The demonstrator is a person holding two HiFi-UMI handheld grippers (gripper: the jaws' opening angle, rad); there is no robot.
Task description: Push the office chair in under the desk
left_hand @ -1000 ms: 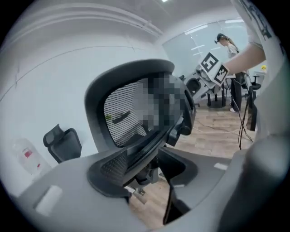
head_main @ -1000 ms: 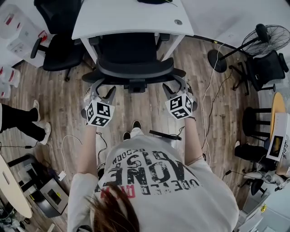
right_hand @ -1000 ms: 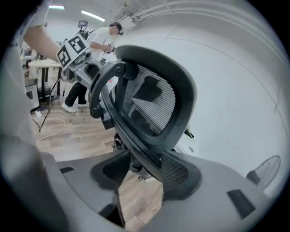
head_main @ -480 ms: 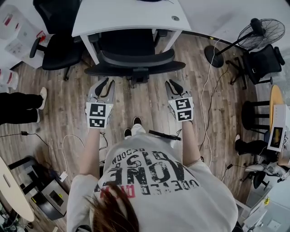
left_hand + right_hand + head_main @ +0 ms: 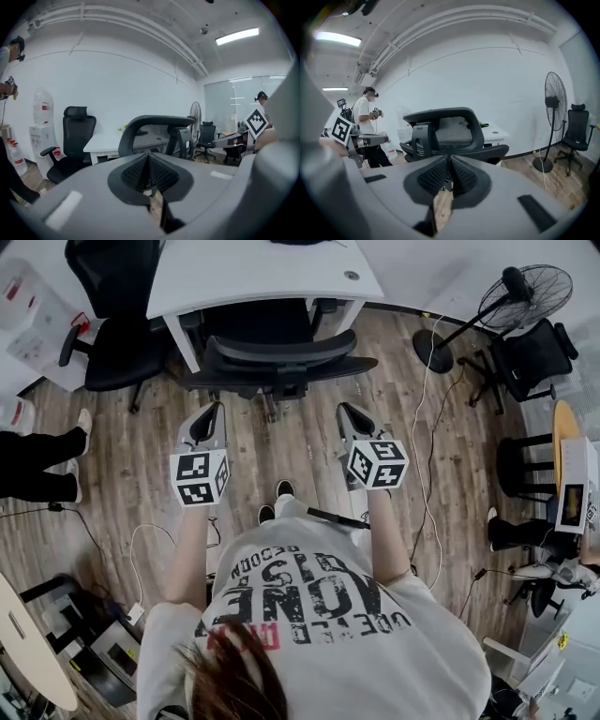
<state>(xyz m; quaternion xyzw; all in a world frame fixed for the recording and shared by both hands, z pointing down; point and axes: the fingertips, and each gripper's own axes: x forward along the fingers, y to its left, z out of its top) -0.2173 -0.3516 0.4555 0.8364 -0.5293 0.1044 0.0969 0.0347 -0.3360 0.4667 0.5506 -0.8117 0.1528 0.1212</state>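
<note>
Two grippers, one fan, listed left to right: spare black chair (image 5: 117,348); your left gripper (image 5: 214,409), jaws just closed, pressed together, empty; office chair (image 5: 277,357), seat under the white desk (image 5: 262,277), backrest at its edge; your right gripper (image 5: 345,410), likewise just closed, empty; fan (image 5: 527,294). Your shirt (image 5: 309,601) showed "ONE"; the rest was unreadable.

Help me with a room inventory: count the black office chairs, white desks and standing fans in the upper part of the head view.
Office chairs: 3
White desks: 1
Standing fans: 1
Total: 5
</note>
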